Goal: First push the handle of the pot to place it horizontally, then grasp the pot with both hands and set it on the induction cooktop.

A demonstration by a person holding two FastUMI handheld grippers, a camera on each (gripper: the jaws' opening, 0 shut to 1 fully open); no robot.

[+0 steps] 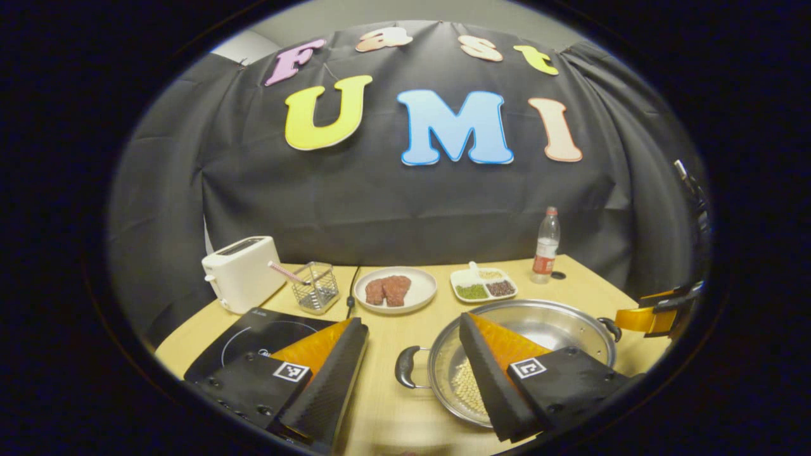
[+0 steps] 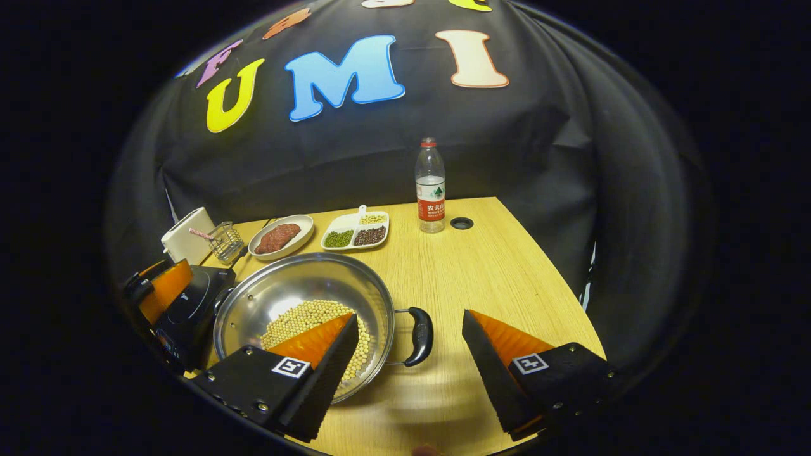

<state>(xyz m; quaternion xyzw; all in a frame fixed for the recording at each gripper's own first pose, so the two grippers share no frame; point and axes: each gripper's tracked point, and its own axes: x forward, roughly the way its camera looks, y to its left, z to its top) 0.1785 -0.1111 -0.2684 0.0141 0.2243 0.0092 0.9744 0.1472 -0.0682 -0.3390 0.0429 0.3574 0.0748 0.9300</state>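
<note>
A steel pot (image 1: 545,320) with black side handles sits on the wooden table, holding soybeans (image 2: 310,320). My left gripper (image 1: 410,322) is open, and the pot's left handle (image 1: 405,367) lies in the gap between its fingers, untouched. My right gripper (image 2: 409,315) is also open, with the pot's right handle (image 2: 419,335) between its fingers, closer to the left one. The black induction cooktop (image 1: 253,335) lies just left of the pot, partly under my left finger. From the right gripper view, the left gripper (image 2: 158,288) hovers over the cooktop (image 2: 190,310).
Along the back of the table stand a white toaster (image 1: 241,278), a wire basket (image 1: 315,286) with a straw, a plate of meat (image 1: 394,289), a divided dish of beans (image 1: 485,285) and a water bottle (image 2: 430,187). A cable hole (image 2: 461,223) is beside the bottle.
</note>
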